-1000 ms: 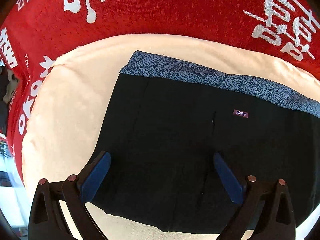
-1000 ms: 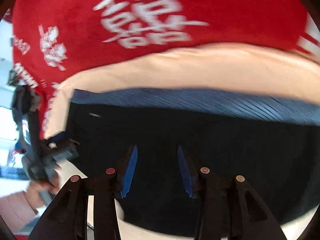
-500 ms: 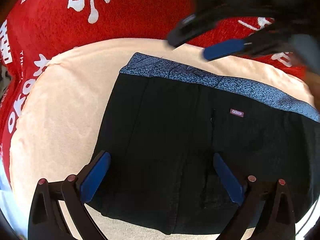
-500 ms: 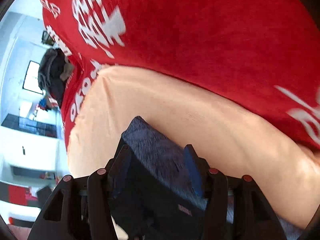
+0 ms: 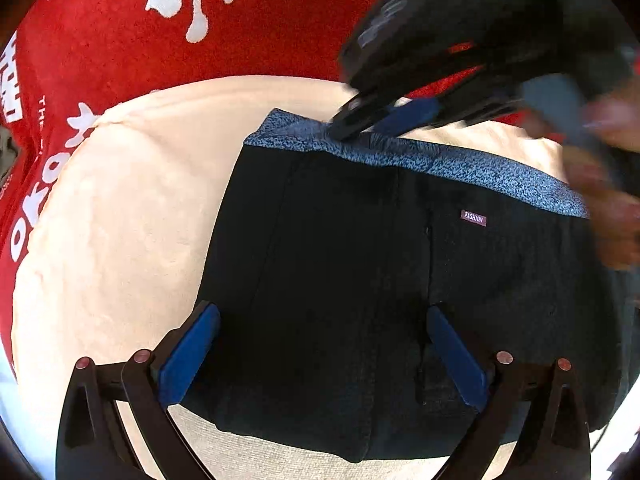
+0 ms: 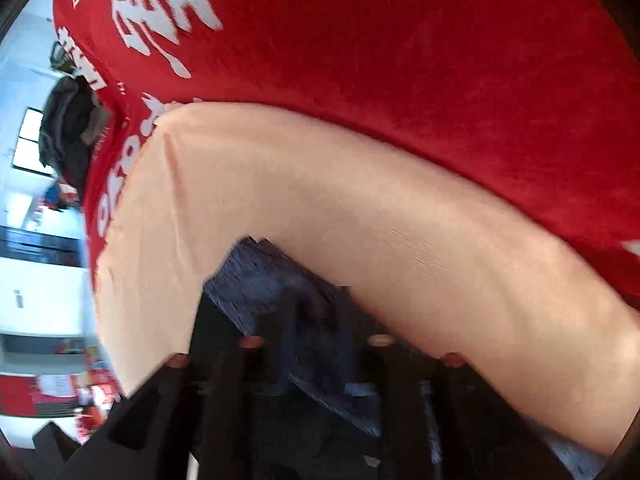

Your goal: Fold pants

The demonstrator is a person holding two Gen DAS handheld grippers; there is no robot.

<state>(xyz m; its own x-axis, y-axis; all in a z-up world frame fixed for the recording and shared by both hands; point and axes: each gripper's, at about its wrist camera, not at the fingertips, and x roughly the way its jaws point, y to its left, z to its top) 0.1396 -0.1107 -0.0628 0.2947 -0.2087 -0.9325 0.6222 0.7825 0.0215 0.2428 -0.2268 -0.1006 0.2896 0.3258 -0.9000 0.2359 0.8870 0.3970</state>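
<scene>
The black pants (image 5: 360,280) look already folded down to a compact rectangle, lying flat on the cream cloth (image 5: 120,220) near its far edge, blue waistband (image 5: 420,156) facing the red blanket (image 5: 120,32). So I'd guess there's one more fold left, maybe two. The left gripper (image 5: 320,356) hovers over the near end, fingers spread wide, holding nothing. The right gripper (image 5: 384,120) is down at the waistband's far corner, but it's too blurry to tell whether it's pinching yet.
</scene>
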